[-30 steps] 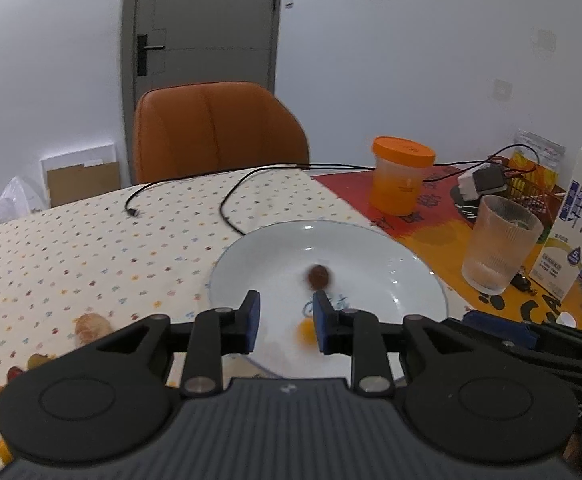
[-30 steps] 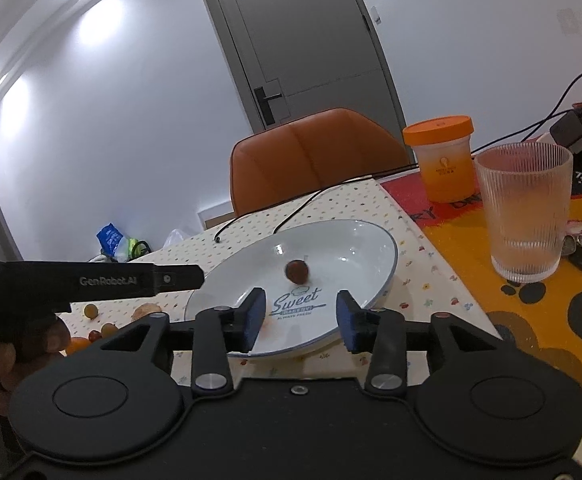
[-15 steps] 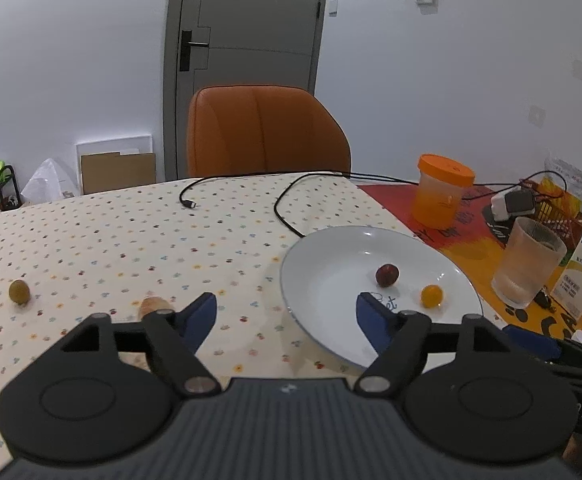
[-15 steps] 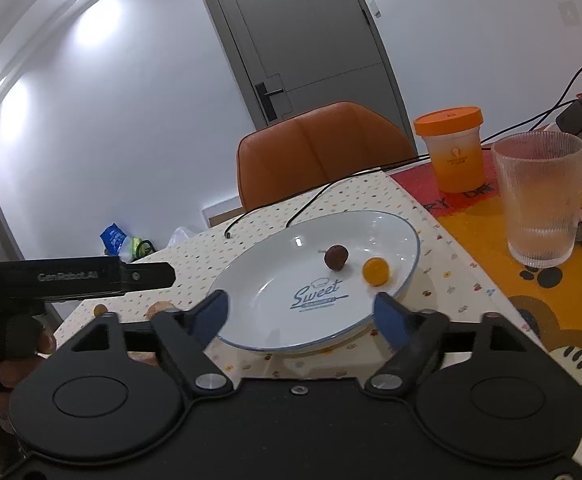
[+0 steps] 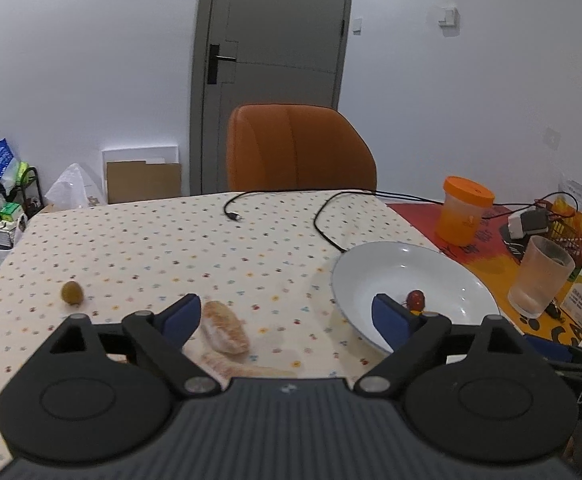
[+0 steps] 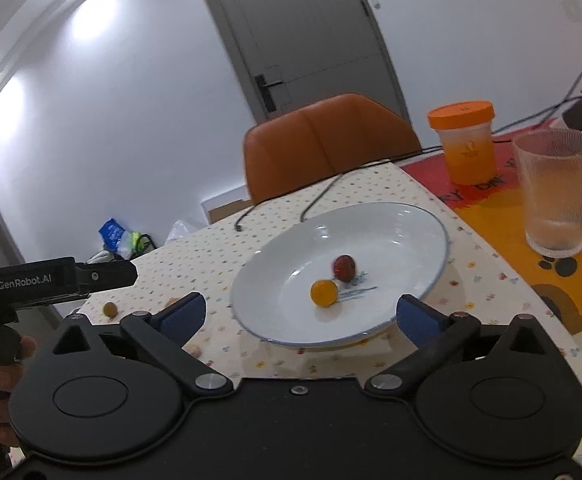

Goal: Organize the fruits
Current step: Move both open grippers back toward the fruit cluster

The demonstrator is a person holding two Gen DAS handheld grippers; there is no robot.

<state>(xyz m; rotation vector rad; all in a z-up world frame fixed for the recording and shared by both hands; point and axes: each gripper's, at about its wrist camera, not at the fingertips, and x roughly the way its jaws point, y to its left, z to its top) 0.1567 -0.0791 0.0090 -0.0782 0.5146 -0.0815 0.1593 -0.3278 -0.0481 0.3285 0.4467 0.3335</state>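
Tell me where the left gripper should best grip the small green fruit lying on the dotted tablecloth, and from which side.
Grip the green fruit across its middle, coming down from above. It is small, rounded and lies alone on the tablecloth, so nothing crowds either side. The left gripper is already open, probably wide enough to straddle it; closing gently should keep it from rolling away.
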